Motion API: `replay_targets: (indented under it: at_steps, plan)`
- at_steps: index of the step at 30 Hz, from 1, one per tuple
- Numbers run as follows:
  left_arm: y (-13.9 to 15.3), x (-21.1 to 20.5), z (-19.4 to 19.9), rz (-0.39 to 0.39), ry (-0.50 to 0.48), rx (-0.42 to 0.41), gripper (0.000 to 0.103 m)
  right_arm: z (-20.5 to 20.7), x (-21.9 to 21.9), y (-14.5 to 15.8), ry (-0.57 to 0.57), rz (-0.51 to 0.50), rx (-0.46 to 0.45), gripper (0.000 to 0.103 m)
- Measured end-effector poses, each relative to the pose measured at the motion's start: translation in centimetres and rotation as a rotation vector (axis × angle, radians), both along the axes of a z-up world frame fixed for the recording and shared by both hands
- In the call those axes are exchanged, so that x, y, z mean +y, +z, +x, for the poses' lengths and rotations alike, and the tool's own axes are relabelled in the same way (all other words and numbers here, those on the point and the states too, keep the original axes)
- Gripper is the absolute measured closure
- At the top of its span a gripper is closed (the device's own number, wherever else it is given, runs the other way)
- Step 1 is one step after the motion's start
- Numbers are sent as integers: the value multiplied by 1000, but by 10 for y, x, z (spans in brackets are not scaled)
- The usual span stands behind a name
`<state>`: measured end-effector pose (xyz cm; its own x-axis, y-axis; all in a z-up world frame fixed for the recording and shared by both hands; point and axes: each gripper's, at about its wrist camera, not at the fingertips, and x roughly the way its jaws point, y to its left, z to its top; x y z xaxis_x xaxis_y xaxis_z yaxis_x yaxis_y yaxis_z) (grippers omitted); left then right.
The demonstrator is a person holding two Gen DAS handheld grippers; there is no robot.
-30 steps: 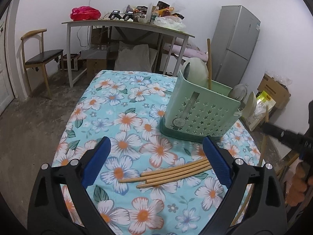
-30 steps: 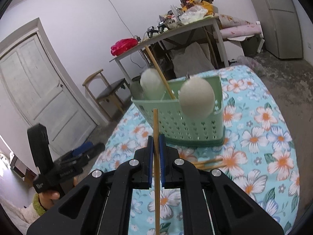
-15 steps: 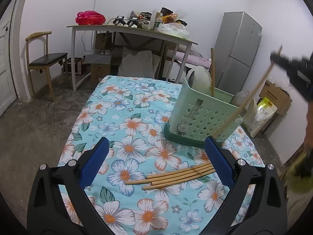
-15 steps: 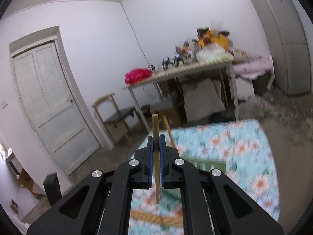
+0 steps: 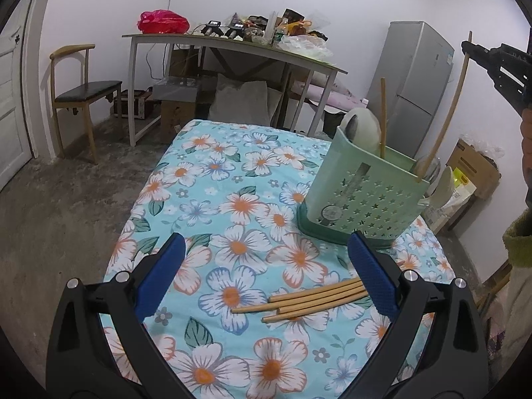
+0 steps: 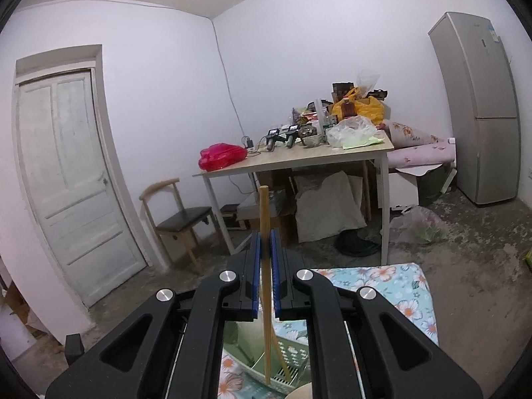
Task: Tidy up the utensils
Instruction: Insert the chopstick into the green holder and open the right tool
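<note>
A green perforated utensil basket (image 5: 362,196) stands on the floral tablecloth (image 5: 216,206), holding white spoons and one upright chopstick (image 5: 383,116). Several loose chopsticks (image 5: 312,299) lie in front of it, between my left gripper's fingers. My left gripper (image 5: 264,276) is open and empty, low over the cloth. My right gripper (image 6: 265,249) is shut on a chopstick (image 6: 266,299), held upright above the basket (image 6: 289,355); its lower end dips into the basket's near right corner (image 5: 442,126). The right gripper also shows in the left wrist view (image 5: 465,48), top right.
A cluttered work table (image 5: 232,46) stands behind, with a wooden chair (image 5: 83,89) to its left and a grey fridge (image 5: 419,89) to its right. A cardboard box (image 5: 472,169) sits on the floor right of the floral table. A white door (image 6: 69,179) is at left.
My right gripper has lifted the chopstick from table level, swung it upright and brought its tip down into the basket. My left gripper has stayed open, drifting slightly.
</note>
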<state>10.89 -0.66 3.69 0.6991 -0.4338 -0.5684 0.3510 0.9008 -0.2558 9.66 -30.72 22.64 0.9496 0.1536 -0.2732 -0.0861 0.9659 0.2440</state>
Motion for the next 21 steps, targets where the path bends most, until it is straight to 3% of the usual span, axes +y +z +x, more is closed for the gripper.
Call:
replay_targets:
  at_steps: [11,15,21]
  plan:
    - [-3,8,8,-20,34,8,9,6,-1,22,7,-6,-58,97]
    - [-6,10,10,-28,50,25,9,17,7,9,23,-34,-37,97]
    - [-8,14,8,-16,60,28,9,36,26,-36,22,-125,31,96]
